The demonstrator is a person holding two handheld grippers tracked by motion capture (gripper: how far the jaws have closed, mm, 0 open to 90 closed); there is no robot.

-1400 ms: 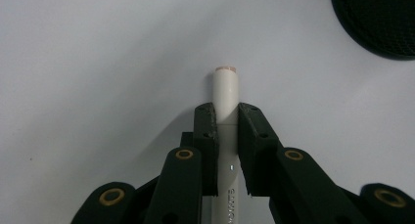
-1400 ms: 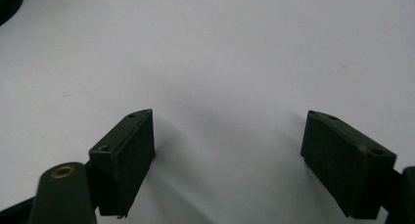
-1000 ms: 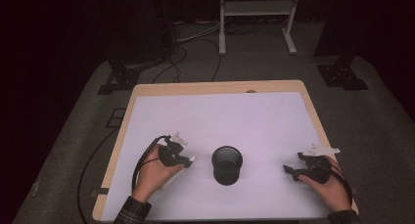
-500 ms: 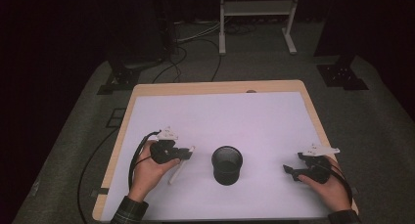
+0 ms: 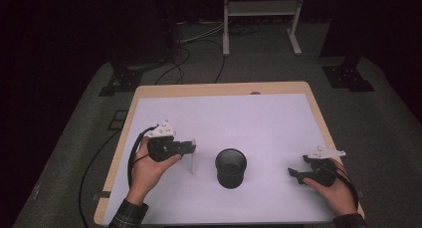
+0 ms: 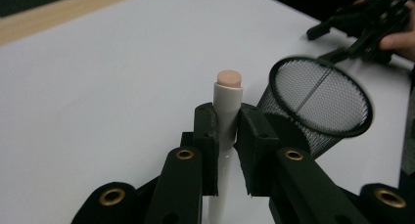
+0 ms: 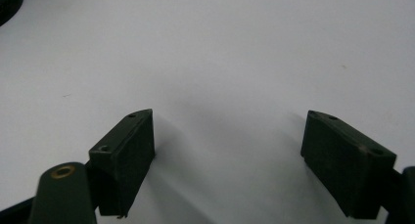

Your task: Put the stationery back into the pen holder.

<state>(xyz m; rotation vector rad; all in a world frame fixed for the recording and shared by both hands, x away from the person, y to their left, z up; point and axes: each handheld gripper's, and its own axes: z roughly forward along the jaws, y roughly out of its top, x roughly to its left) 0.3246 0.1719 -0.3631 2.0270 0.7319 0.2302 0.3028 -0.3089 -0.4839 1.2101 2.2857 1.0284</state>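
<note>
The left claw [image 6: 226,150] is clamped on a white tube with a peach-coloured tip [image 6: 228,104], its two black jaws pressing the tube's sides just below the top. In the left gripper view the tube stands upright in the lower middle of the frame, and the black mesh cup [image 6: 320,99] sits just to its right, mouth tilted toward the camera. In the high view the left claw [image 5: 191,147] sits left of centre, the tube [image 5: 193,158] hanging down from it toward the white bench [image 5: 259,118], with the cup [image 5: 231,167] a little to the right, near but apart.

Compared with a second ago, the left hand has pulled back toward the left of the frame and turned, so the tube now hangs upright rather than lying low beside the cup. I judge this as the lift and re-aiming before the tube goes into the cup; the next move would need to carry it right and over the rim.

The right claw [image 7: 227,150] stands wide with nothing between its jaws, only bare bench below. In the high view it [image 5: 298,174] rests at lower right, unmoved, well clear of the cup.
</note>
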